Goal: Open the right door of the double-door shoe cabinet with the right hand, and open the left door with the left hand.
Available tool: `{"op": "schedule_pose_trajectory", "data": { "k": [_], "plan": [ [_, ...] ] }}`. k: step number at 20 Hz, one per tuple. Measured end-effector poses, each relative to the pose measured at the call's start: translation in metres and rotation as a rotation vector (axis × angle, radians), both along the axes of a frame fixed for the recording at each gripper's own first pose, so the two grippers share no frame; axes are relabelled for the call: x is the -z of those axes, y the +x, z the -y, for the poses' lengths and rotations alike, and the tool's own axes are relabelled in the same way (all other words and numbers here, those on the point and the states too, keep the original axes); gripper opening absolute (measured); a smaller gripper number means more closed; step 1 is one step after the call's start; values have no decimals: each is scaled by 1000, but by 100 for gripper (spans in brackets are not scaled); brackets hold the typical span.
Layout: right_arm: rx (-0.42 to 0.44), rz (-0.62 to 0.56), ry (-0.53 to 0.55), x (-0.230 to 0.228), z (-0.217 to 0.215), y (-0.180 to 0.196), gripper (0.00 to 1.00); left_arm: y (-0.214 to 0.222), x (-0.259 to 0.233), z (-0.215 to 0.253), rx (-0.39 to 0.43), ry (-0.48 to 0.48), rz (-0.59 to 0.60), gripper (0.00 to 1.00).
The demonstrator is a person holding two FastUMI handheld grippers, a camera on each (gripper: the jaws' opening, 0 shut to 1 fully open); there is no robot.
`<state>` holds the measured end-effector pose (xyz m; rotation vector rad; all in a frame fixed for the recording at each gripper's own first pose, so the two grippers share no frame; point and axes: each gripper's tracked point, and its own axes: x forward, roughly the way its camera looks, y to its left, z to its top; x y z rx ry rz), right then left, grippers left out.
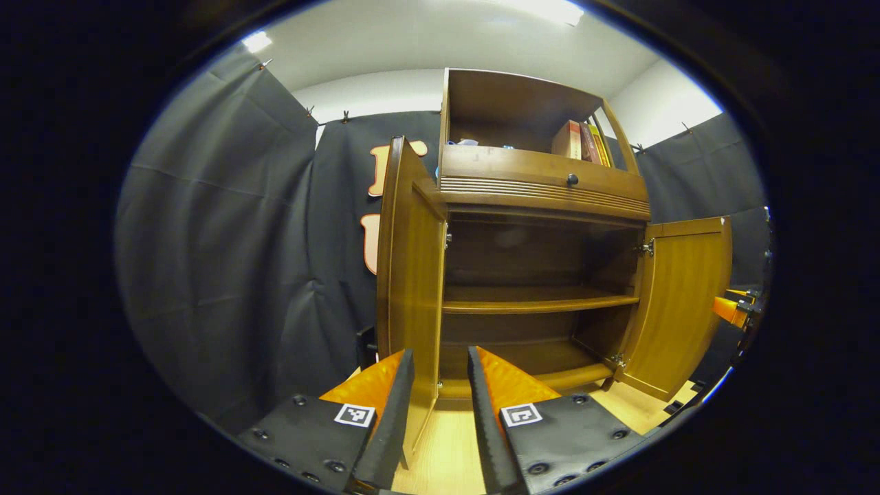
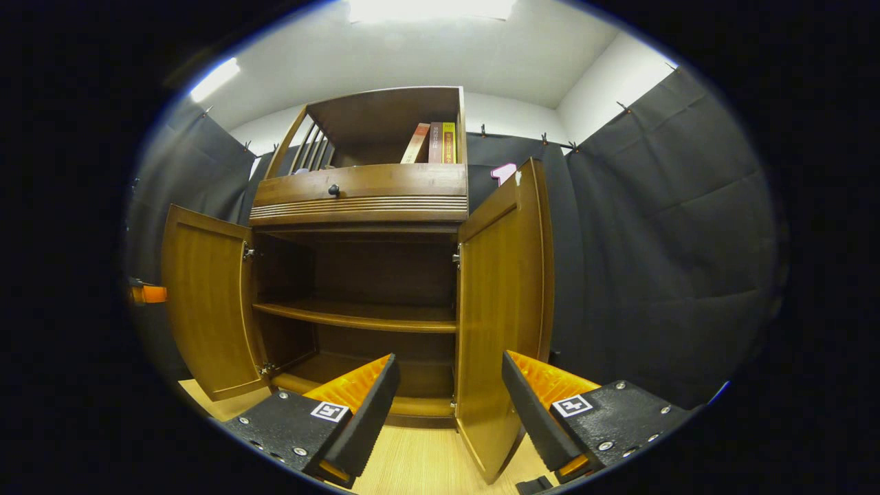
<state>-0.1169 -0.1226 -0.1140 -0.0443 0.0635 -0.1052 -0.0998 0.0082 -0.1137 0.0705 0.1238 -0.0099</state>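
The left gripper [image 1: 440, 405] stands with its fingers parted around the lower free edge of the left door [image 1: 412, 275], the panel passing between them without both pads visibly pressing on it. The right gripper [image 2: 447, 405] is likewise spread, its fingers either side of the bottom of the right door [image 2: 505, 302], the door hanging in the gap. The shoe cabinet [image 2: 364, 206] stands against the black cloth wall, both doors swung out wide so the dark interior shows. In the left gripper view the right door [image 1: 680, 302] is seen open at the far side, an orange part of the other gripper [image 1: 732, 309] just beyond it. Inside, a middle shelf [image 1: 536, 300] spans the width. Above is a drawer with a small dark knob [image 1: 572, 179], and books [image 2: 434, 143] lean in the top compartment.
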Motion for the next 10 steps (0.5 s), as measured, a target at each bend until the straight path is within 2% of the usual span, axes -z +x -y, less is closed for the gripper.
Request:
{"op": "schedule_pose_trajectory", "data": {
  "k": [1, 2, 3, 5, 7, 8, 10],
  "plan": [
    [-1, -1, 2, -2, 3, -1, 92, 1, -3, 1, -6, 1, 8, 57],
    [0, -1, 4, -5, 5, -2, 96, 4, -8, 2, -14, 7, 20, 60],
    [2, 0, 6, -7, 8, -3, 92, 7, -13, 5, -14, 11, 32, 63],
    [10, 4, 8, -11, 12, -6, 92, 10, -21, 9, -17, 19, 57, 70],
    [16, 10, 4, -15, 16, -6, 92, 13, -25, 10, -21, 26, 70, 83],
    [17, 12, 2, -16, 16, -6, 100, 14, -28, 10, -24, 30, 74, 87],
    [18, 16, 0, -20, 17, -6, 100, 16, -28, 9, -34, 40, 75, 91]
  ]
}}
